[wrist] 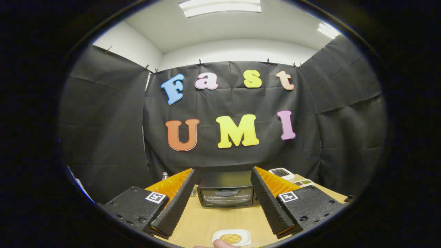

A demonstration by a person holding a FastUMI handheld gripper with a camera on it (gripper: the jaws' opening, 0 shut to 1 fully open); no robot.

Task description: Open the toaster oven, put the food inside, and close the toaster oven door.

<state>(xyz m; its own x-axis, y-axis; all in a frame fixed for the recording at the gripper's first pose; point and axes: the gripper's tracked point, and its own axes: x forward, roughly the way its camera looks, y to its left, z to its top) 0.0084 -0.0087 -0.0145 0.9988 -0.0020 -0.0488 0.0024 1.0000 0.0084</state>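
Two fingers of your gripper point(222, 198) stand wide apart, holding nothing, low in the frame; the toaster oven point(225, 193) sits shut between and beyond them at lower centre. Food point(231, 238) waits on a white plate point(242, 233) at the bottom edge, so coming in off-line at the door handle risks shoving the oven back.

The toaster oven point(226, 193) is black with a dark glass door showing pale wire-rack lines. It stands on a light wood-grain table point(206, 220). The near plate point(231, 237) is white, and the food point(231, 238) on it golden brown. A far-right device point(281, 173) is white.
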